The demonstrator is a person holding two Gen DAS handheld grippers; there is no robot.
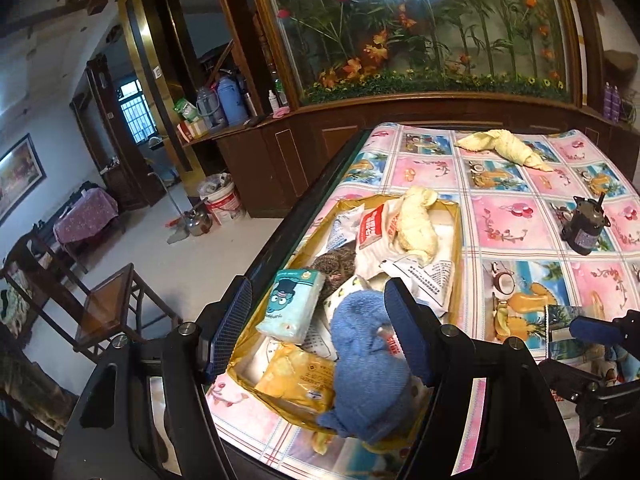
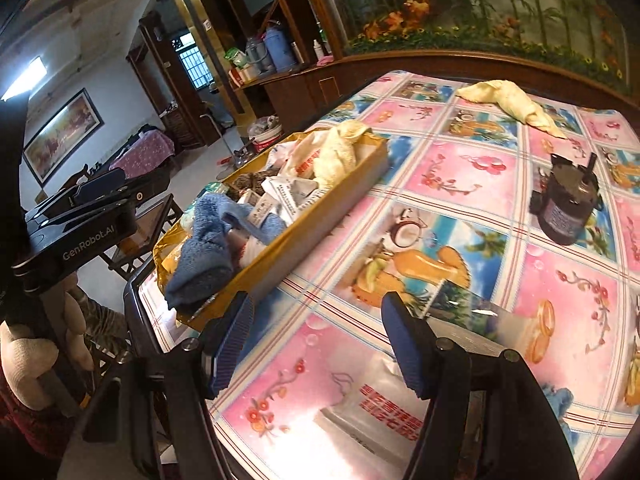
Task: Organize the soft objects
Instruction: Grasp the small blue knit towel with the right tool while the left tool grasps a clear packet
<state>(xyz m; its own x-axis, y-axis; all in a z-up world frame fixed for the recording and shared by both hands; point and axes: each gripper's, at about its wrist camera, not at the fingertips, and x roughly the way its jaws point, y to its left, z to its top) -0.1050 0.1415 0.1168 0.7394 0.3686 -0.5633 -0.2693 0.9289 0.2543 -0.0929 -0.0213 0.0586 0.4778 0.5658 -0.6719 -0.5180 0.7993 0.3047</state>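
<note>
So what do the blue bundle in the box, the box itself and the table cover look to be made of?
Blue bundle: terry cloth, by its looped, matte nap. Box: probably card with a glossy gold facing; thin, creased walls. Table cover: likely printed plastic sheet; it glares under the light.

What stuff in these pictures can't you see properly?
- Left wrist view: the bottom of the box is covered by packets and the blue towel.
- Left wrist view: the right gripper is cut off by the picture's edge.
- Right wrist view: the white bag on the table is partly hidden behind the right gripper's fingers; its red writing is too blurry to read.
- Both views: the label on the small dark can is too small.
</note>
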